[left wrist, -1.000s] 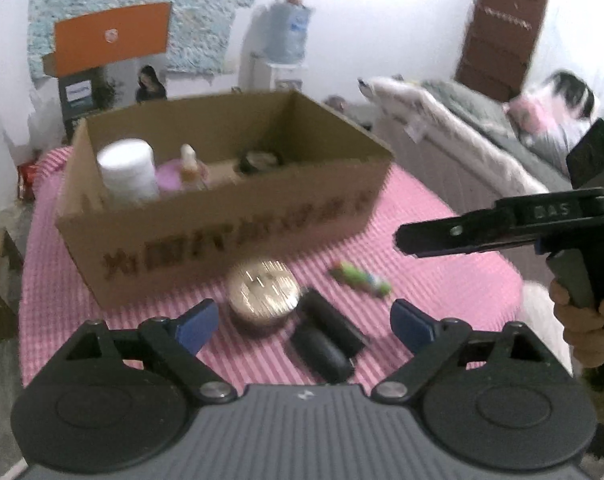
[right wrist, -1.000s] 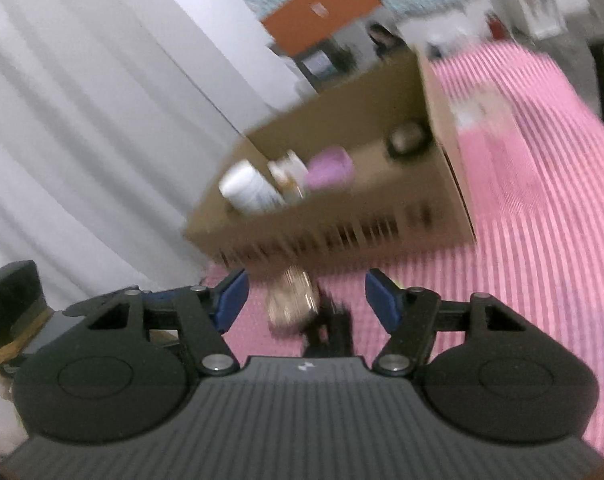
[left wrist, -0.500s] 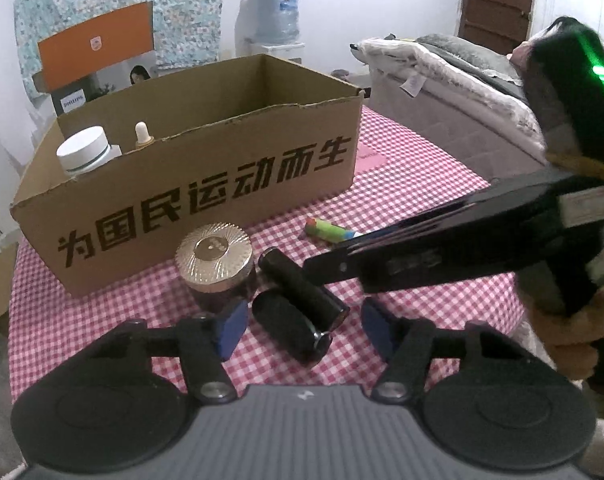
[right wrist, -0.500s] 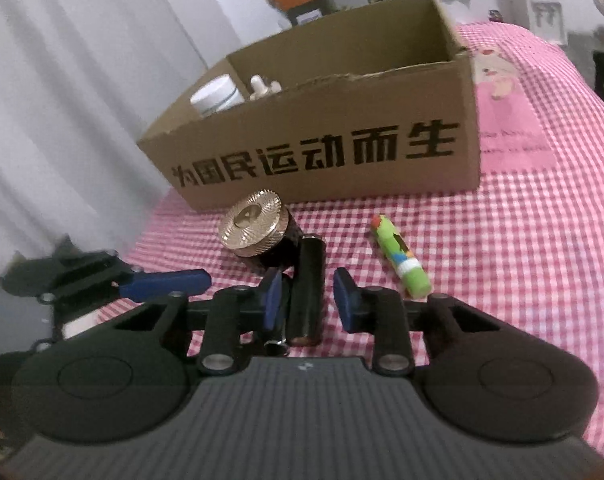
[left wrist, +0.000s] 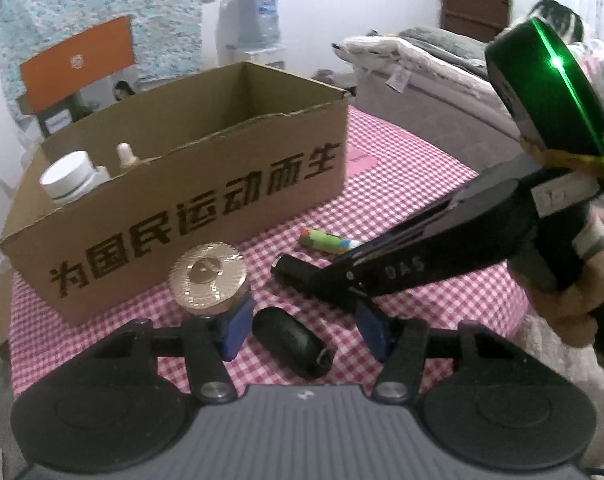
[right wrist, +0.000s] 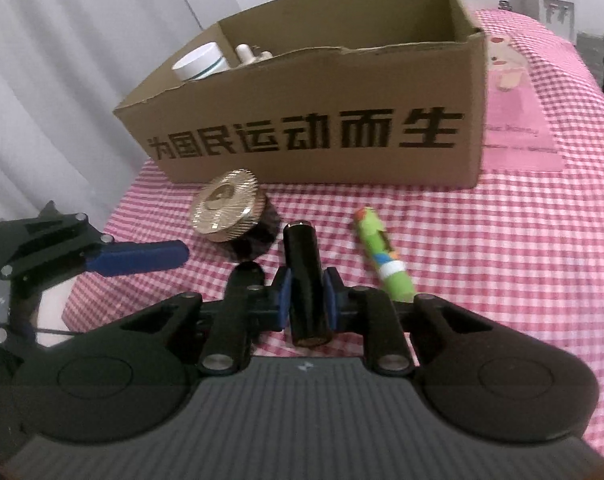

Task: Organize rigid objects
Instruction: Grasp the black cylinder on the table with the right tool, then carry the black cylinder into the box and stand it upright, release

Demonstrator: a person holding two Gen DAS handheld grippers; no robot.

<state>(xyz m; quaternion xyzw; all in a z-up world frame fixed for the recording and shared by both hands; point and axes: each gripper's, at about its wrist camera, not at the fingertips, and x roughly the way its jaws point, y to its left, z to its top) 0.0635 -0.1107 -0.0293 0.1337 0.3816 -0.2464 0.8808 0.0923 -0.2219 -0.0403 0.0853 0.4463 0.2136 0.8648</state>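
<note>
Already the right tongs [right wrist: 306,300] are pinching a slim black tube [right wrist: 305,280], their blue pads pressed on its two sides while it lies flat on the checked tabletop [right wrist: 502,240], its far end pointing toward the cardboard box [right wrist: 322,128] ahead. The grip sits toward the tube's near end, so most of its length juts out in front of the pads; on the lift it may droop, swivel or slide free, since its surface looks smooth. The left tongs [left wrist: 304,328] are closing around a stubby black cylinder [left wrist: 291,340] that lies between them, with gaps on both sides, so nothing is gripped yet. Their left pad [left wrist: 233,328] stands just beside a dark jar with a gold lid [left wrist: 207,280], and I judge this the main risk: the pad may nudge or catch the jar as it comes in. The cylinder also lies slanted across the gap, so the pads may meet it unevenly and roll it away toward the near edge. The two tongs work close together, the right tongs' arm crossing just ahead of the left tongs' right pad, so a hasty lift by either may knock the other. A green stick [right wrist: 384,260] lies just right of the right tongs and could be swept aside. The box, which already holds a white jar [right wrist: 199,62], stands just beyond everything, and its front wall must be cleared.
</note>
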